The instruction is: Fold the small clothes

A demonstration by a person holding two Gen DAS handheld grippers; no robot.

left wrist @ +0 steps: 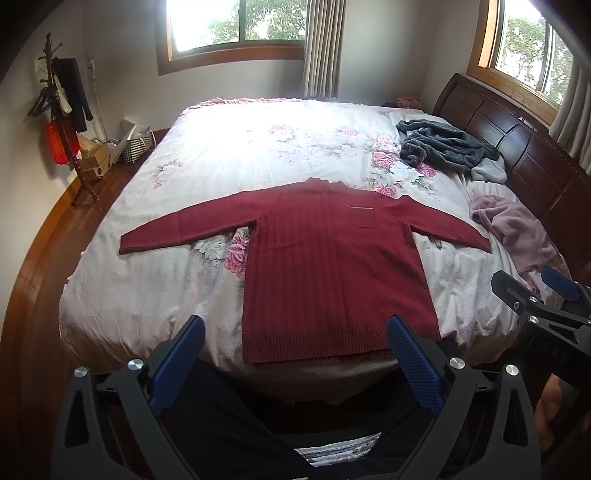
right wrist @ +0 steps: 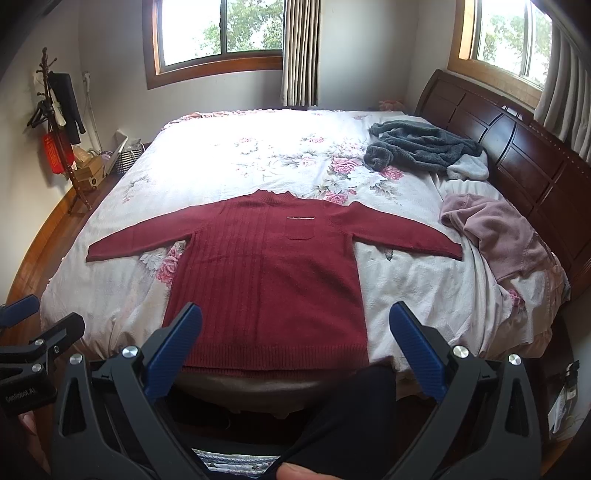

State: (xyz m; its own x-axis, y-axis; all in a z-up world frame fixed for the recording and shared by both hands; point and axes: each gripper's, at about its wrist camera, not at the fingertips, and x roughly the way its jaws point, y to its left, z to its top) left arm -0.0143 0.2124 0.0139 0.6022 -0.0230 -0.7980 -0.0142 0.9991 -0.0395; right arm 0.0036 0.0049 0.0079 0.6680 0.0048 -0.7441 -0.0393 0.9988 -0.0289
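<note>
Hovering short of the bed's near edge, two hand-held grippers face one red sweater laid out flat. The left gripper point(left wrist: 295, 354) has its two blue-padded fingers spread wide apart, gripping nothing; the right gripper point(right wrist: 295, 341) is likewise spread wide and empty, its tips above the hem. Each tool shows at the margin of the other's view. Dark trouser legs point(left wrist: 229, 417) of the person holding them fill the space between bed and cameras.

One red sweater point(left wrist: 332, 266) lies face up near the bed's point(left wrist: 155, 295) near edge, hem at that edge, collar pointing toward the far edge, both sleeves stretched straight out to either side. One small chest pocket point(right wrist: 300, 229) with a pale trim line sits on its right half. The floral white quilt under it covers the whole mattress.

Three more garments lie unfolded along the bed's right edge, by the dark wooden headboard point(right wrist: 517, 147): one pink garment point(right wrist: 495, 236) just beyond the right sleeve's cuff, then one dark grey fleece garment point(left wrist: 443, 144) nearer the far right corner, with one pale grey piece point(right wrist: 469, 168) touching it.

Beyond the left edge stands one coat rack point(left wrist: 62, 122) hung with dark clothes, with boxes and one basket point(left wrist: 136, 147) on the wooden floor. Two windows point(right wrist: 221, 29) light the far and right walls.
</note>
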